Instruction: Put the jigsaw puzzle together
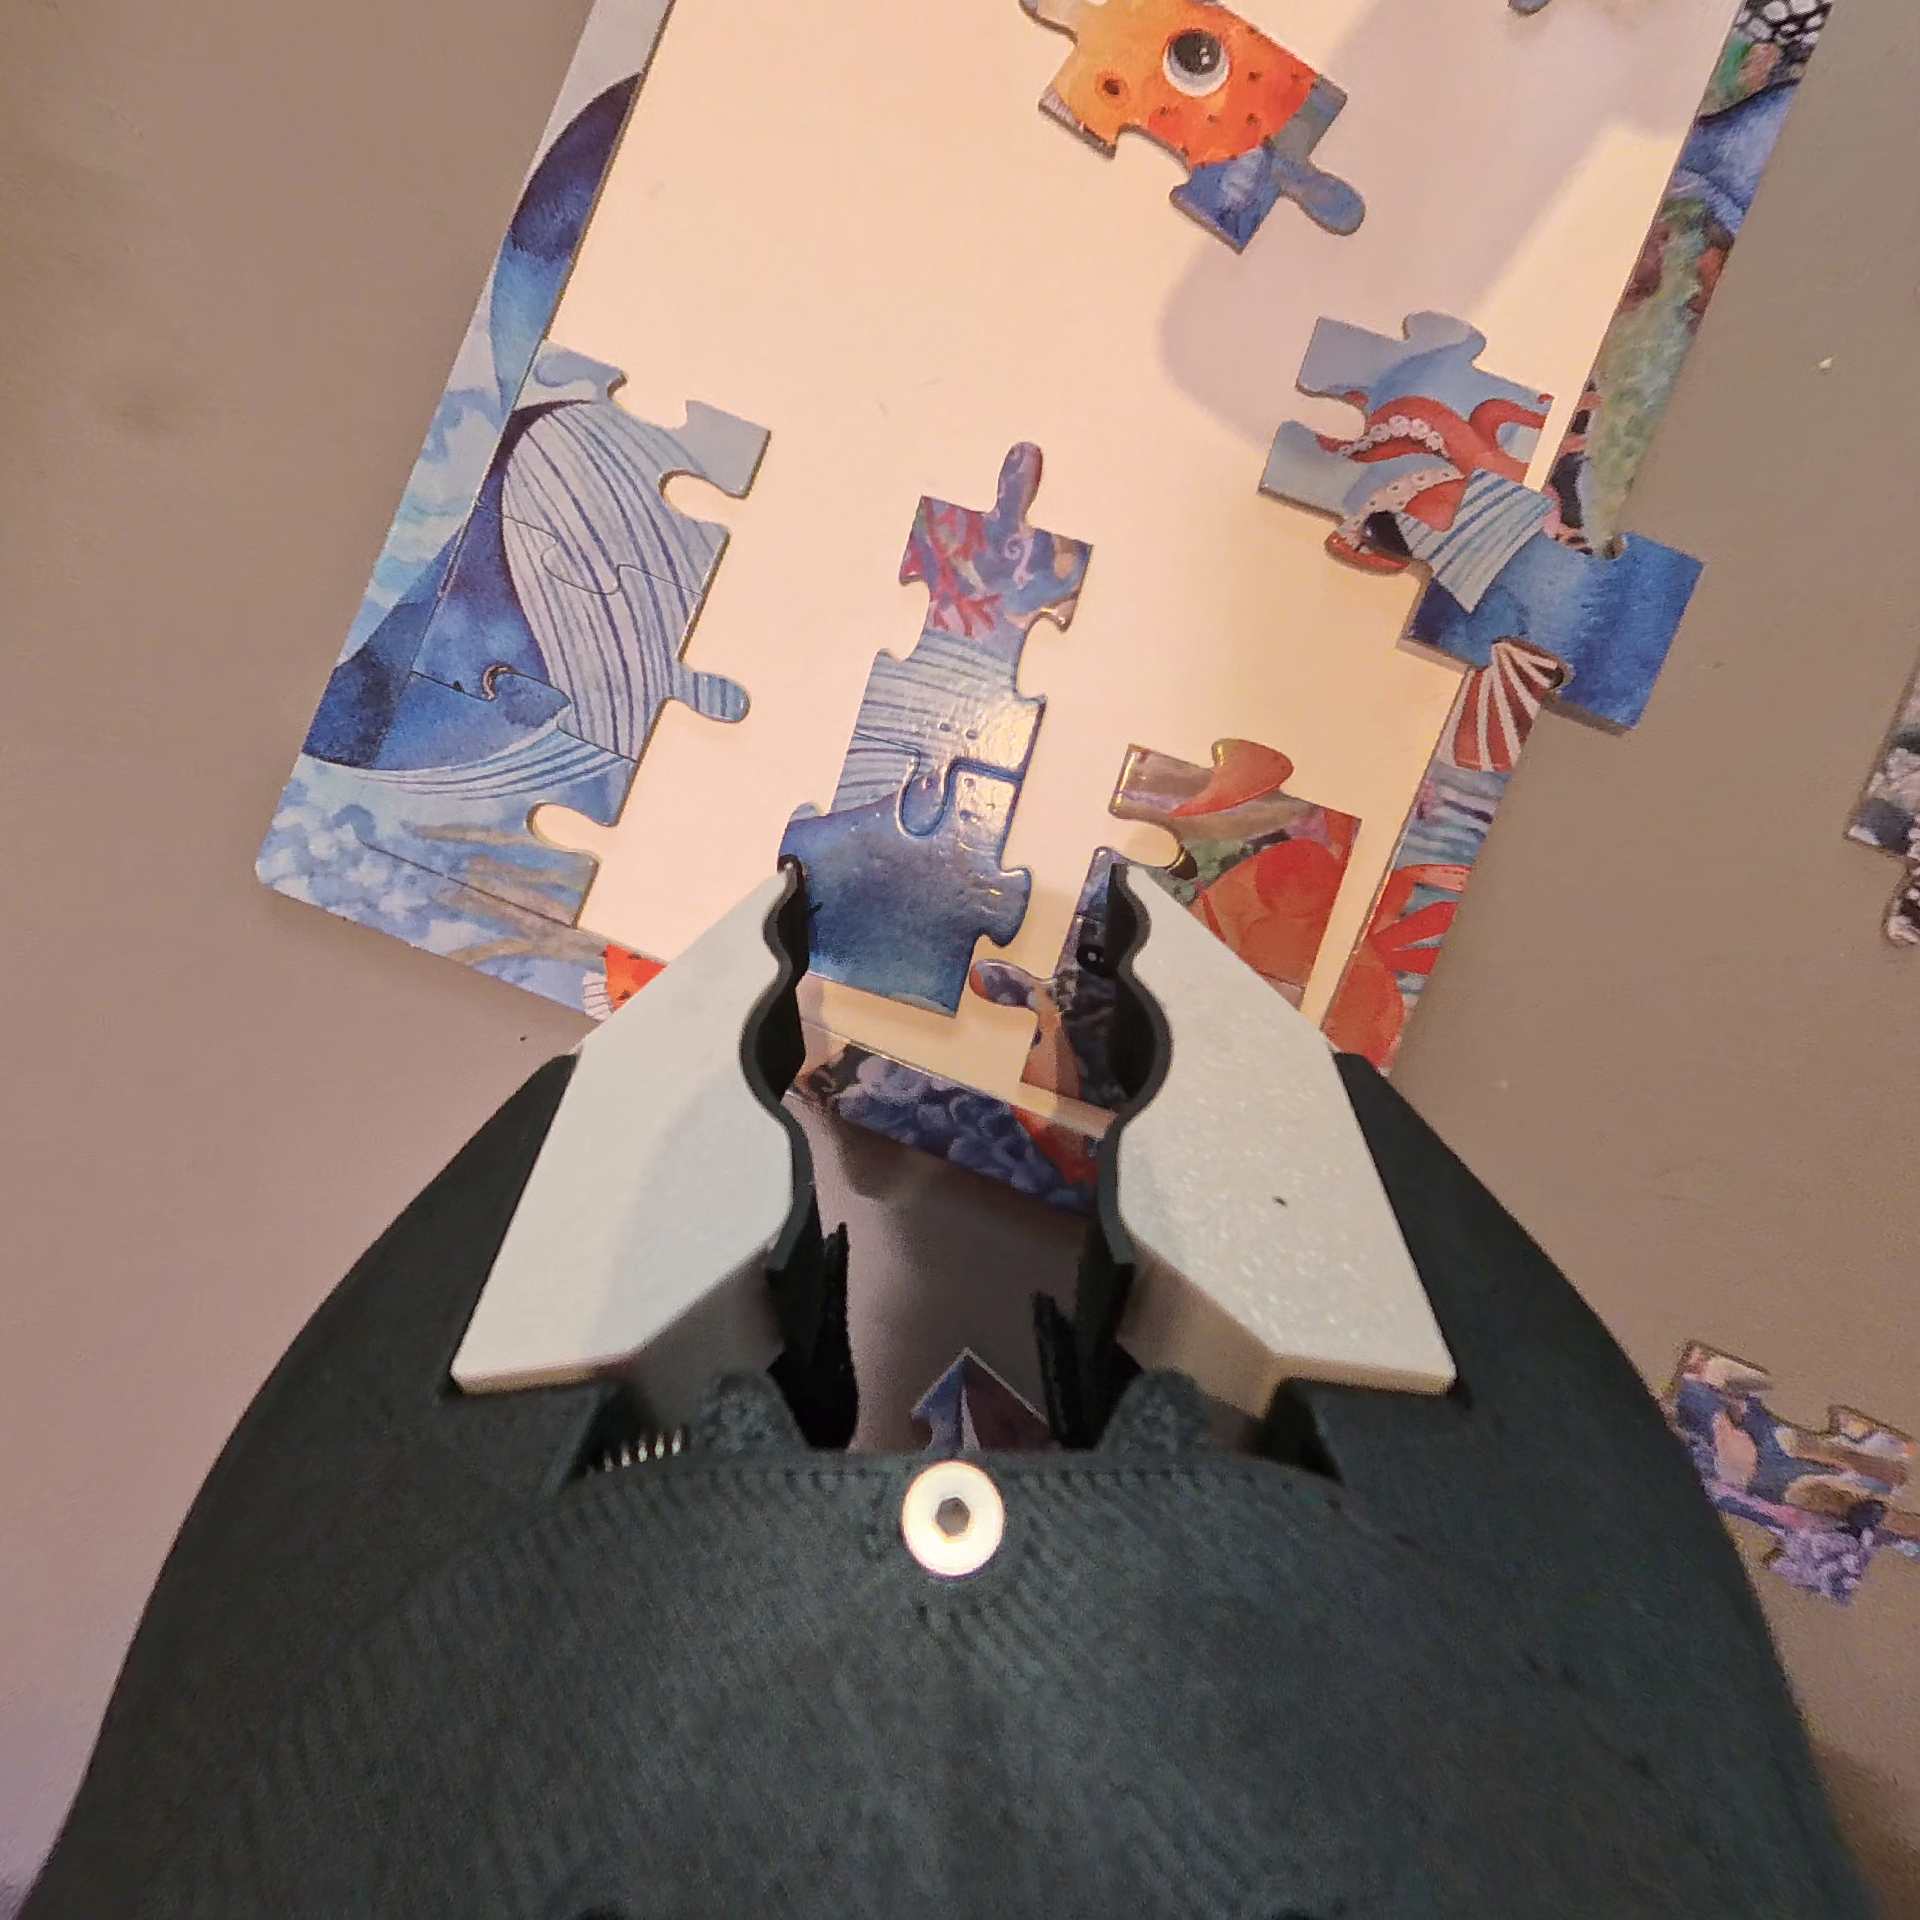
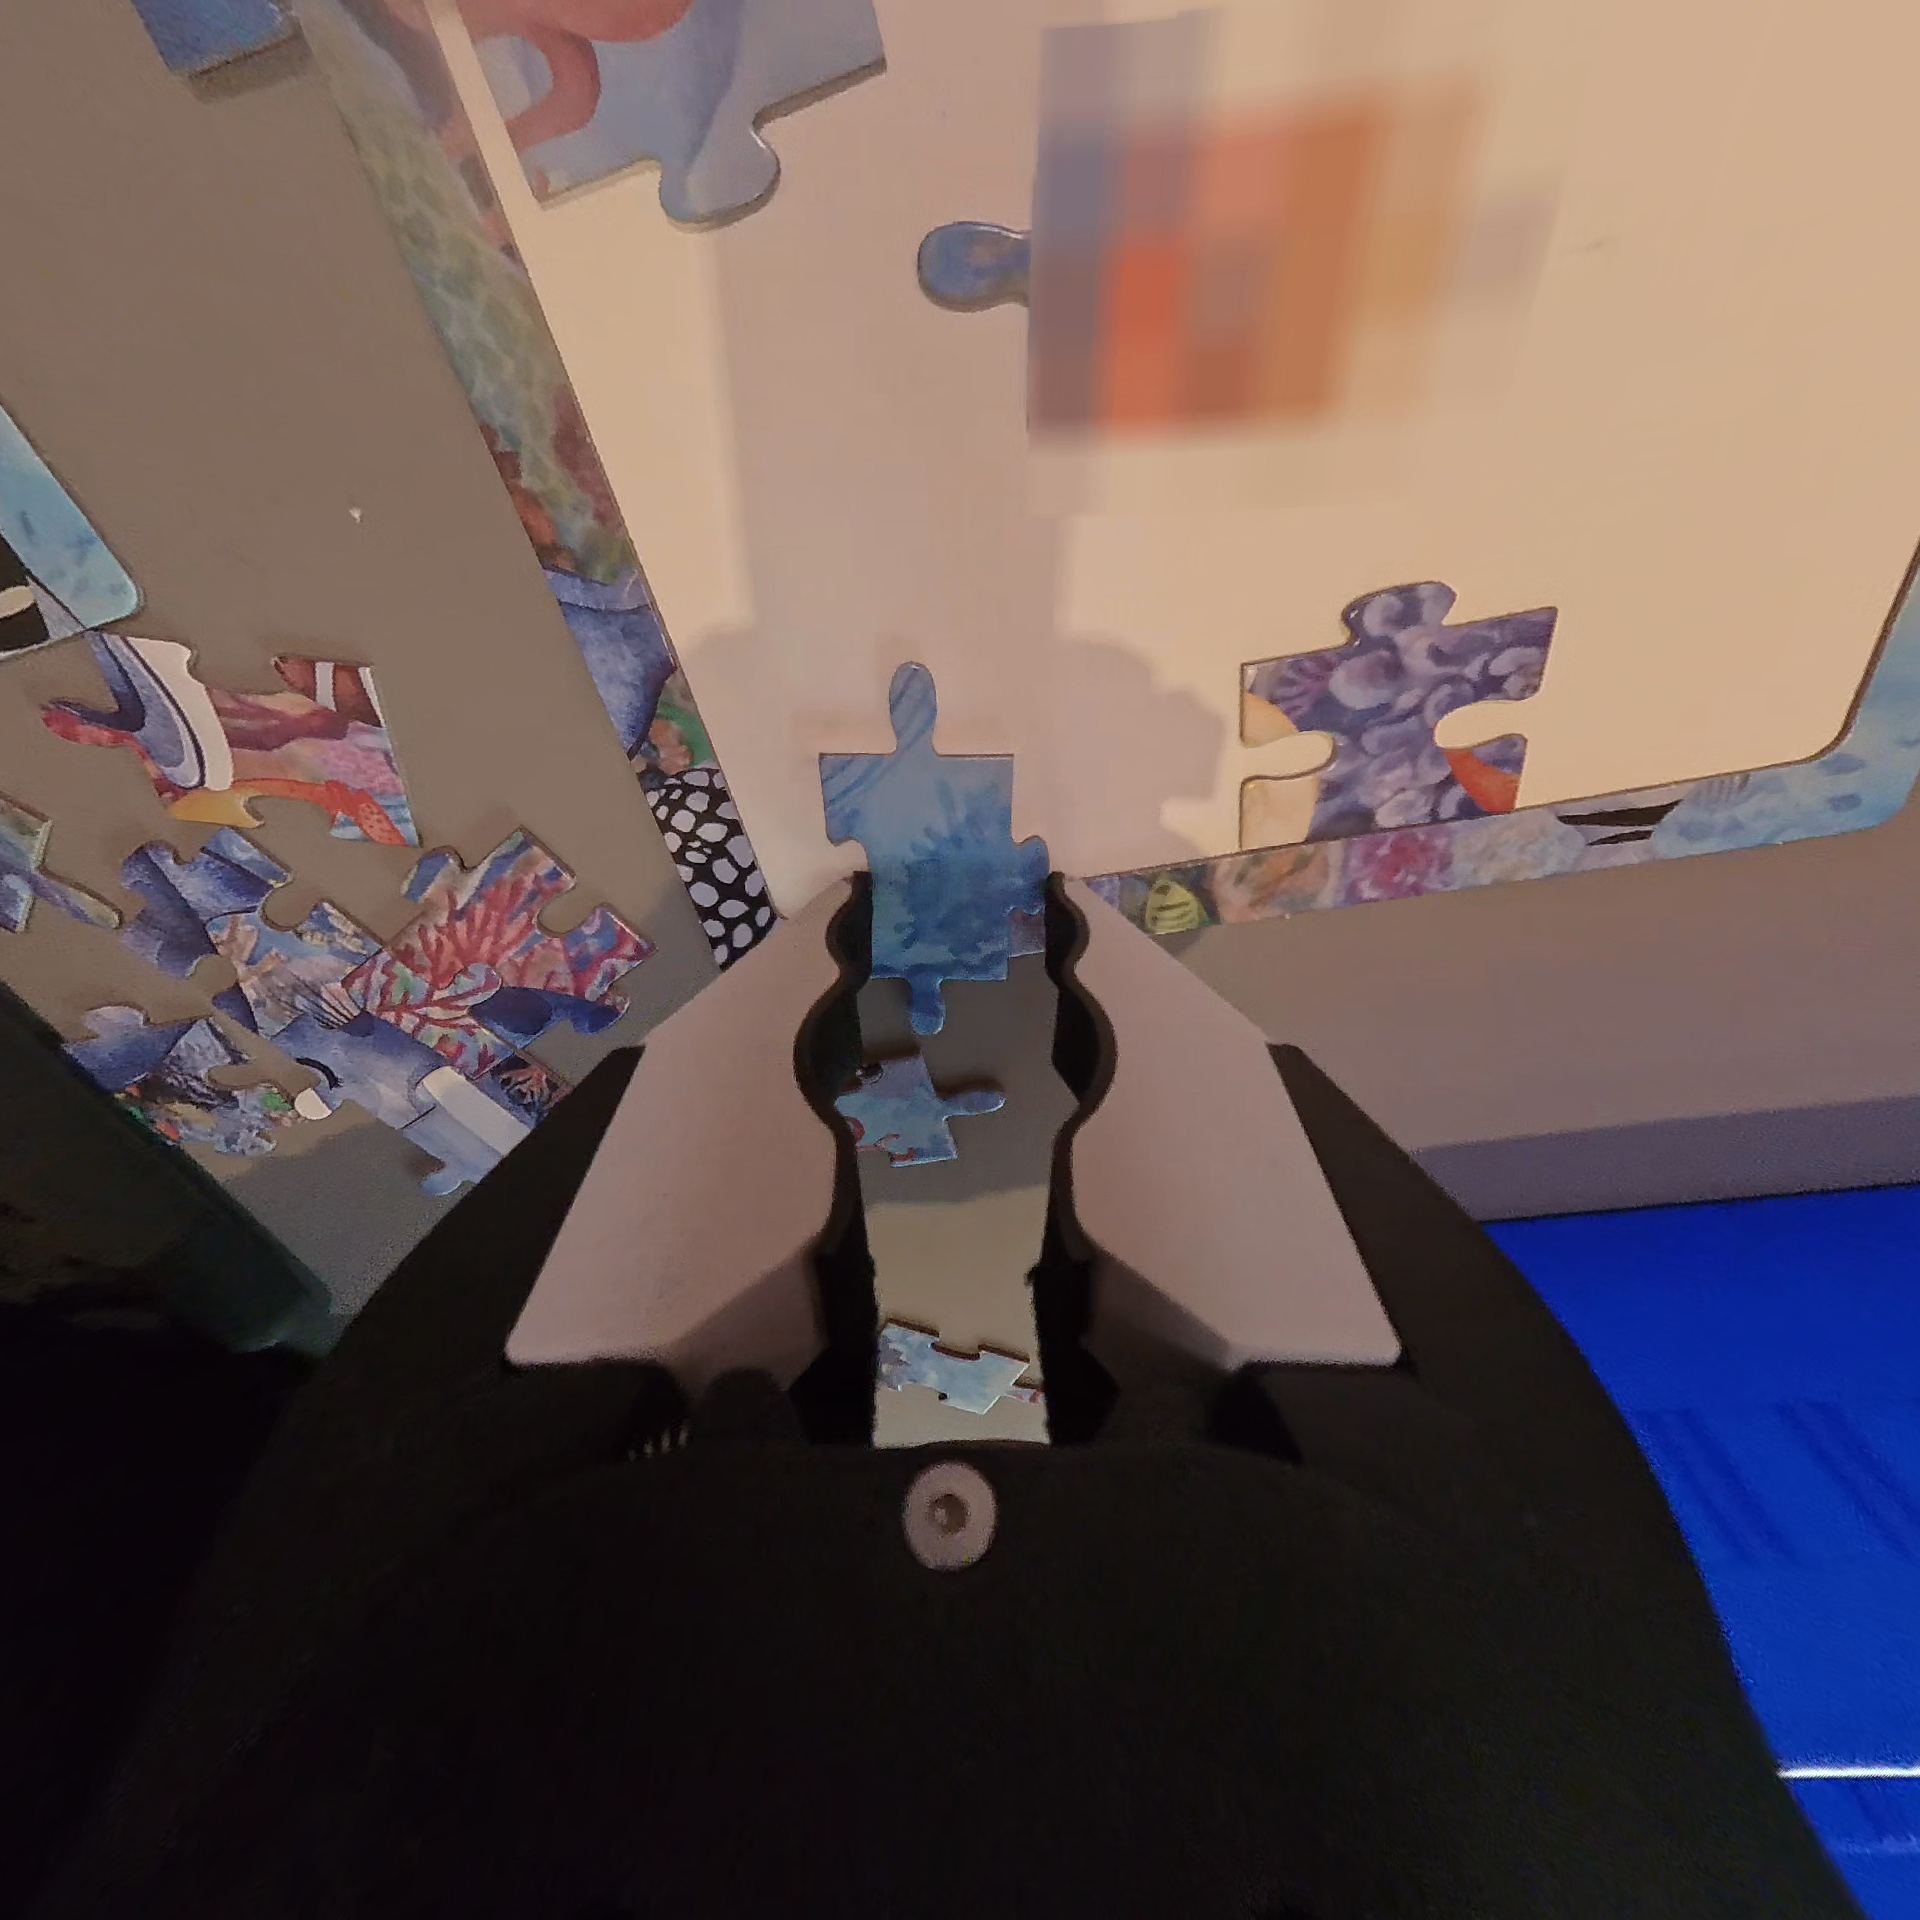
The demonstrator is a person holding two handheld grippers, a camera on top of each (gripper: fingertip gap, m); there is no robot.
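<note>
The puzzle tray [image 1: 883,260] has a cream base and a blue sea-picture frame. Joined whale pieces [image 1: 582,592] sit against its left frame. A strip of joined blue pieces [image 1: 935,769] lies in the middle. My left gripper [image 1: 954,883] is open, its tips either side of the strip's near end, the left tip touching it. My right gripper [image 2: 956,883] is shut on a light blue piece [image 2: 925,821], held by its edges over the tray's [image 2: 831,468] near corner.
An orange fish piece [image 1: 1195,94], an octopus piece [image 1: 1423,457], a blue piece [image 1: 1558,623] and an orange piece [image 1: 1247,862] lie loose on the tray. A purple coral piece [image 2: 1392,717] sits by the frame. Several loose pieces [image 2: 416,987] lie on the grey table, others [image 1: 1808,1475] beside the tray. About 25 centimeters separates my left fingertips from my right.
</note>
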